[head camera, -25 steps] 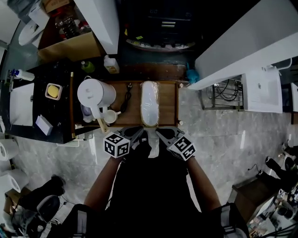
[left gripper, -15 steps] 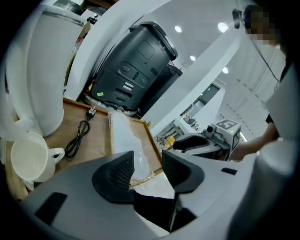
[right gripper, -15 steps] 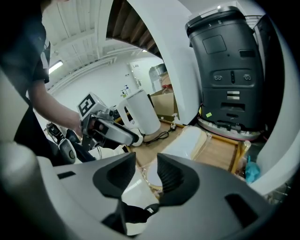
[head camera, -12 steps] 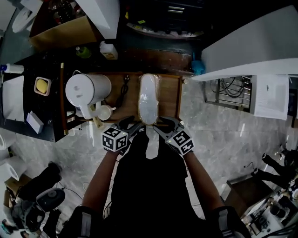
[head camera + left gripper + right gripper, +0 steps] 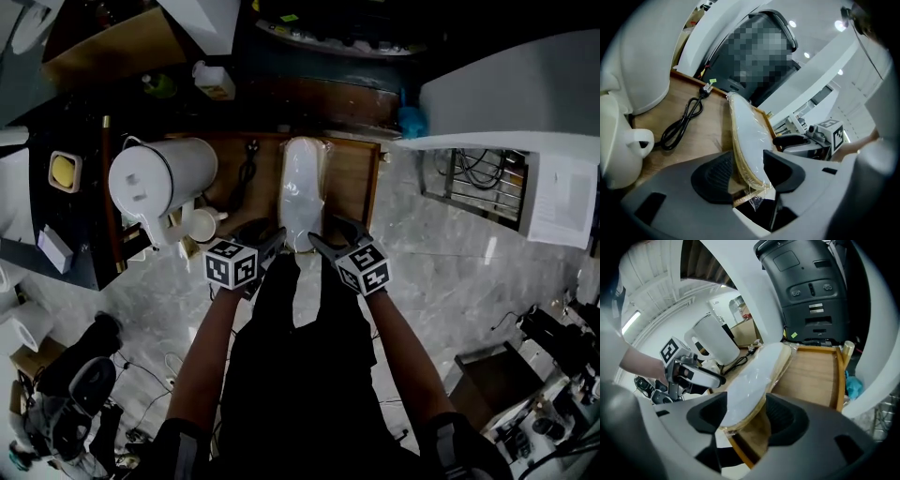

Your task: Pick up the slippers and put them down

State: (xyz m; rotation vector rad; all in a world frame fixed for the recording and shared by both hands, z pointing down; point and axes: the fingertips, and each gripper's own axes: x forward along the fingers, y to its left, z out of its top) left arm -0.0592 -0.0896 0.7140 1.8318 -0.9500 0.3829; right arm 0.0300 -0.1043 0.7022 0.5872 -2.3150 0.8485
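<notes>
The slippers are lying lengthwise on the tray, with a cable, a cup and a kettle sitting to their left, while the left gripper and right gripper are flanking their near end.

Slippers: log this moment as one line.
left claw: jaws just opened, slippers between, ungripped | right claw: likewise | slippers: on wooden tray

Looking down: the slippers, wrapped in clear plastic, lie flat on the wooden desk. The left hand-held gripper and right hand-held gripper sit at their near end. Both sets of jaws have just been opening, with that end between each pair. A white kettle, cup and black cord are off to the left.
</notes>
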